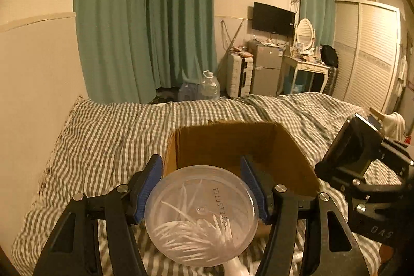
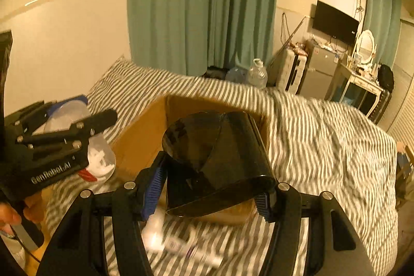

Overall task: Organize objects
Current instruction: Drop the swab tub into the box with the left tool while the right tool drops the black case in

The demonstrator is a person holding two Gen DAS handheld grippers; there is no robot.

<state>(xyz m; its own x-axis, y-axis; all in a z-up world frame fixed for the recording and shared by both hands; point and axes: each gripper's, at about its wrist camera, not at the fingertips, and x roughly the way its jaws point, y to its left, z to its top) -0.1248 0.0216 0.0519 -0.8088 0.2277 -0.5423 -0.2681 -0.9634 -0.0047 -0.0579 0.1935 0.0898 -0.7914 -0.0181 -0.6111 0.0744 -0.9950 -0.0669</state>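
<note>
We are looking across the bed [image 1: 103,126], which is filling the middle band of both views under a checked cover. The box [image 1: 233,144], open at the top, is sitting on it at centre frame in the left wrist view and behind the black case in the right wrist view.

The case [image 2: 220,162], dark and glossy, is occupying the centre of the right wrist view, where the right gripper [image 2: 209,188] is clamping it between blue pads, jaws spread wide to span it. Its long axis is running roughly away from the camera toward the box mouth.

The tub [image 1: 200,215], a clear round container of cotton swabs, is lying at lower centre of the left wrist view. The left gripper [image 1: 200,188] is pinching it across its width, jaws partly closed on its sides, the flat end facing the camera.

The relation that matters: the box opening is lying directly ahead of and below both sets of jaws. We are judging the left gripper nearer, its tub already overlapping the near wall, while the case is appearing at right of that view, beside the box's right wall. Both loads are probably needing a forward carry before release.
</note>
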